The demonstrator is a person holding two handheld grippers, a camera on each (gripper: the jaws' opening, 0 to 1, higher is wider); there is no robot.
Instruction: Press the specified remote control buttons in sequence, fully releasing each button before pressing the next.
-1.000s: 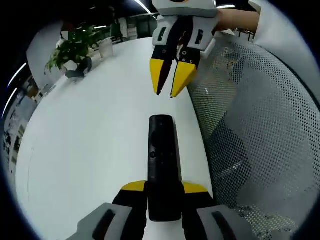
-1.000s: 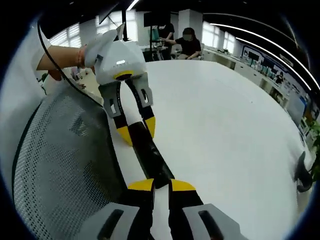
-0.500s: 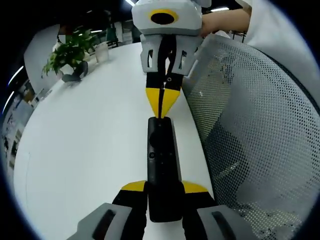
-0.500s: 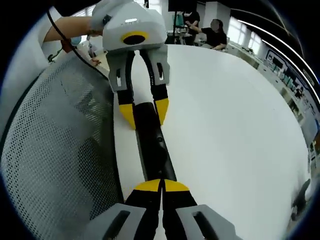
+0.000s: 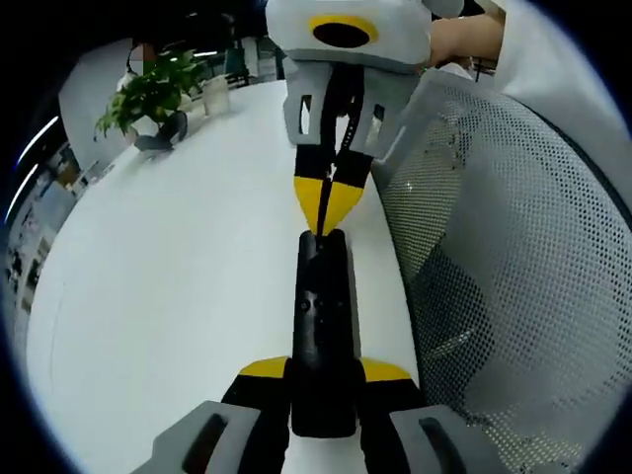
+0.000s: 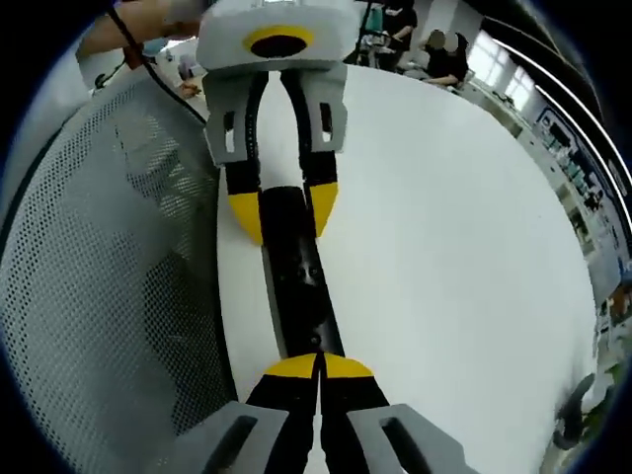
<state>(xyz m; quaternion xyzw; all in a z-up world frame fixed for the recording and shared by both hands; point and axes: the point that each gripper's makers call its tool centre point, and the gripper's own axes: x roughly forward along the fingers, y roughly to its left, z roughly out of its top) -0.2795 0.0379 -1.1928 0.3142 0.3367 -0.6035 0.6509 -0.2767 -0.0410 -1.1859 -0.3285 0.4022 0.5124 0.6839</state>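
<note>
Right gripper [image 5: 326, 212] has come down from above the remote's [image 5: 323, 326] far end | fingers closed, tips touching it | left gripper [image 5: 324, 380] clamps remote | white tabletop [image 5: 178, 286]

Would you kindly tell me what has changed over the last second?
The right gripper shut its jaws and came down with its tips at the far end of the remote. The left gripper kept its hold on the remote, which stayed on the white table.
</note>
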